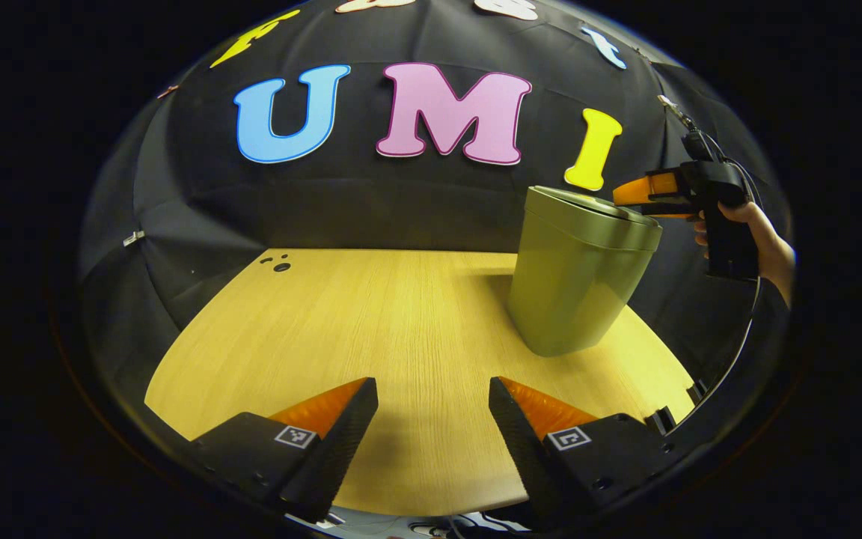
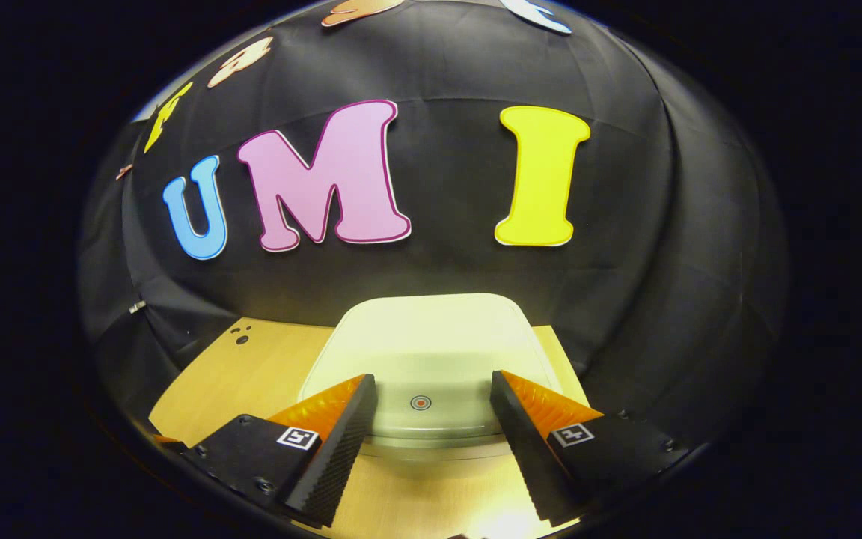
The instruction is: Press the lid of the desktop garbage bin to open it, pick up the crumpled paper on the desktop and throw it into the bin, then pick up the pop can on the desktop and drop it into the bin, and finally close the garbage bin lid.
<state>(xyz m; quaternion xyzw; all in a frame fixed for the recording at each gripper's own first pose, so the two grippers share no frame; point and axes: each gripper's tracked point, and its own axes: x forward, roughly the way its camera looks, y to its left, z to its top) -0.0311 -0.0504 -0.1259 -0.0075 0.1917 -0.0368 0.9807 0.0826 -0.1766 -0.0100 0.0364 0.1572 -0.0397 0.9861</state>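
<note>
The green desktop bin stands on the wooden table at the right, its lid down. My right gripper, held by a hand, hovers just over the lid's near right edge. In the right gripper view the pale lid lies directly below, with a small round target mark between my open right gripper's fingers. My left gripper stands open low over the table's front, with nothing between its fingers.
The booth's black cloth wall closes the back and sides. A few small dark holes mark the table's far left corner. Bare wood stretches left of the bin.
</note>
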